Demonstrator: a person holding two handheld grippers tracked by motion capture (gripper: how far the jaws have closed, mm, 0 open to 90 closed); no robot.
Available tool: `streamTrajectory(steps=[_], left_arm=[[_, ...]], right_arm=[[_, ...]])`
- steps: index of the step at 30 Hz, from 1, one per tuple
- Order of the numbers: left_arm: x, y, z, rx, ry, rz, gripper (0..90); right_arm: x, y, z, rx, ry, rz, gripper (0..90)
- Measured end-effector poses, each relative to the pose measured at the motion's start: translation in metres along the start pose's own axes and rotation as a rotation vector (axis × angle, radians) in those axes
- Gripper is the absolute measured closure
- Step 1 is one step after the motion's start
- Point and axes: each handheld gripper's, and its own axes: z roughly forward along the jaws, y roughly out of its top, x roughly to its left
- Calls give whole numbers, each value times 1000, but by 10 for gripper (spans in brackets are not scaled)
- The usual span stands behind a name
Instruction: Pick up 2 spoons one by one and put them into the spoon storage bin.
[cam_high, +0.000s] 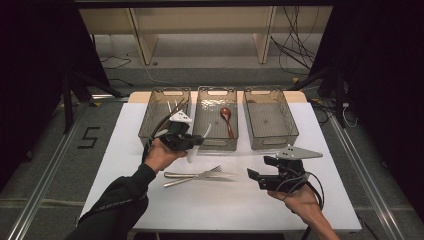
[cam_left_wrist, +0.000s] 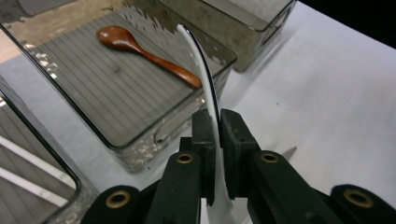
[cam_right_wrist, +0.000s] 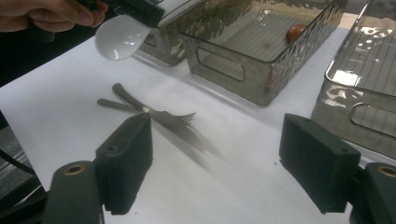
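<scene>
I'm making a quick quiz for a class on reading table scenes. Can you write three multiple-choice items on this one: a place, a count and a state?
1. Where does the brown spoon lie?
A. in the middle bin
B. on the table
C. in the right bin

2. How many bins stand on the table?
A. two
B. three
C. four

3. How is the left gripper?
A. open over the fork
B. shut on nothing
C. shut on the white spoon

Answers: 1 A, it rests on the middle bin's ribbed floor. 2 B, three stand side by side. 3 C, the jaws pinch its handle.
</scene>
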Motion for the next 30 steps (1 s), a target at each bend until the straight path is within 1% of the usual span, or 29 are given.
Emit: streamTrajectory(steps=[1, 6, 9, 10, 15, 19, 20, 24, 30], left_arm=[[1, 2, 1, -8, 2, -7, 841], [10, 12, 5, -33, 18, -12, 841], [13, 18, 9, -48, 29, -25, 841], [14, 20, 10, -48, 33, -18, 841], [21, 29, 15, -69, 53, -32, 840], [28, 34, 22, -91, 64, -55, 840], [29, 35, 24, -92, 69, -50, 840], [34, 39, 30, -102, 86, -55, 840], [40, 45, 35, -122, 110, -62, 839]], right_arm=[[0, 0, 0, -1, -1, -1, 253], [0, 0, 1, -2, 1, -3, 244], [0, 0, 1, 1, 1, -5, 243], [0, 0, 1, 2, 1, -4, 244], [0, 0, 1, 0, 4, -8, 243], [0, -1, 1, -1, 6, -6, 243], [0, -1, 1, 0, 6, -9, 244], [0, -1, 2, 3, 8, -7, 244], [0, -1, 2, 4, 10, -10, 244]])
